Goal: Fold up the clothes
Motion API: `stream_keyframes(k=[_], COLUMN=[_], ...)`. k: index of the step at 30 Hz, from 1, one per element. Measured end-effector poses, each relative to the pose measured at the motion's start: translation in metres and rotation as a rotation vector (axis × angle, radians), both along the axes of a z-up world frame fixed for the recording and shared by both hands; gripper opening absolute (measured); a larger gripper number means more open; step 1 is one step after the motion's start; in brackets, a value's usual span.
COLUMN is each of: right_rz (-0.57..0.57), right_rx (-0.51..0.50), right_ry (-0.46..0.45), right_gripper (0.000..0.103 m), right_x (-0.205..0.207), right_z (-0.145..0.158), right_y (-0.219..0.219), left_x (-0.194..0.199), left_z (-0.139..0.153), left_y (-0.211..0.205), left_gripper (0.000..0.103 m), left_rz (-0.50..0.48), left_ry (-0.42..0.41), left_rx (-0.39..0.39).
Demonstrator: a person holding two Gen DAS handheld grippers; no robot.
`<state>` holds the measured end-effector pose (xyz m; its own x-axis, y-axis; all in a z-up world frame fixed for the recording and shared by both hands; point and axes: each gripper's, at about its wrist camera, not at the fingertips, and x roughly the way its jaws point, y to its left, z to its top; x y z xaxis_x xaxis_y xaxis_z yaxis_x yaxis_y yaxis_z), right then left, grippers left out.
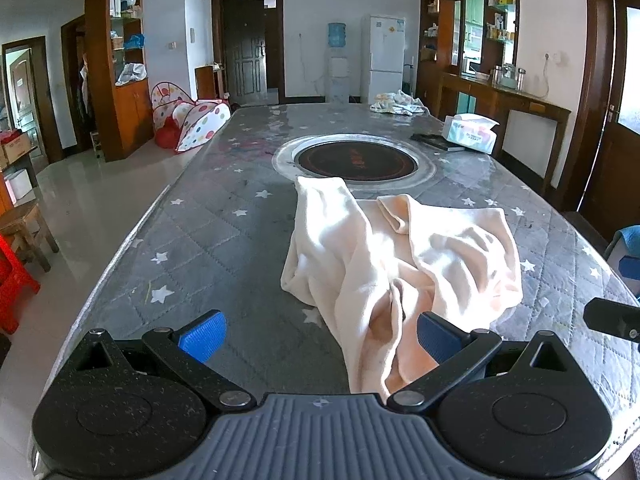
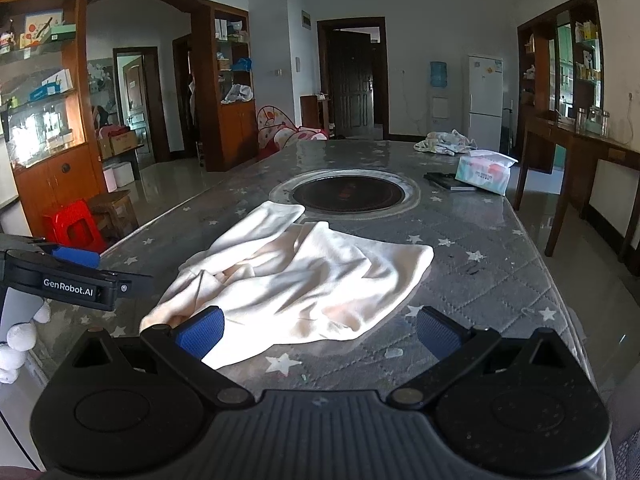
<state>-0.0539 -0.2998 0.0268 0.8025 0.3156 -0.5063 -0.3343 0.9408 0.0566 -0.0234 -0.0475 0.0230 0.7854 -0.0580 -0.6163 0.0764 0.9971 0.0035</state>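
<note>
A cream garment [image 1: 396, 256] lies crumpled on the grey star-patterned table [image 1: 208, 248], near its front end. In the left wrist view my left gripper [image 1: 318, 338] is open, and the garment's near edge runs between its blue pads toward the right one. In the right wrist view the same garment [image 2: 296, 276] spreads out ahead. My right gripper [image 2: 318, 332] is open too, its left pad [image 2: 200, 336] over the garment's near corner, its right pad above bare table. The left gripper's body [image 2: 68, 280] shows at that view's left edge.
A round inset cooktop [image 1: 356, 160] sits in the table's middle, just beyond the garment. A tissue pack [image 1: 472, 132], a dark flat object [image 1: 436, 141] and a pile of small clothes [image 1: 398, 103] lie at the far right. Red and wooden stools [image 2: 92, 222] stand left of the table.
</note>
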Motion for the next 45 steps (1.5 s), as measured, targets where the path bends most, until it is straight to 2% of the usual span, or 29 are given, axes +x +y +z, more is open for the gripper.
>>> stream_keyframes(k=[20,23,26,33,41,45], right_rz=[0.05,0.057,0.059,0.084,0.114,0.124], right_rx=[-0.044,-0.049,-0.055,-0.082,-0.1,-0.082], right_ry=[0.057,0.062,0.071,0.085,0.122,0.149], right_gripper=[0.102,0.096,0.095,0.09,0.084,0.078], right_x=[0.064,0.079,0.095,0.127,0.164,0.187], right_z=[-0.006,-0.006,-0.007,-0.009,-0.016,-0.022], right_y=[0.02,0.025,0.029,0.039,0.052,0.058], left_x=[0.066,0.078,0.089,0.112,0.135,0.144], left_z=[-0.004,-0.004,-0.005,-0.01,-0.022,-0.026], left_y=[-0.004,-0.005,-0.007,-0.013,-0.02,-0.023], left_gripper=[0.103,0.103,0.102,0.091,0.072,0.057], left_rz=[-0.042,-0.048,-0.057,-0.102,-0.152,-0.184], left_ry=[0.069,0.077,0.087,0.113,0.145,0.159], left_rx=[0.005,0.007,0.011,0.011,0.008,0.007])
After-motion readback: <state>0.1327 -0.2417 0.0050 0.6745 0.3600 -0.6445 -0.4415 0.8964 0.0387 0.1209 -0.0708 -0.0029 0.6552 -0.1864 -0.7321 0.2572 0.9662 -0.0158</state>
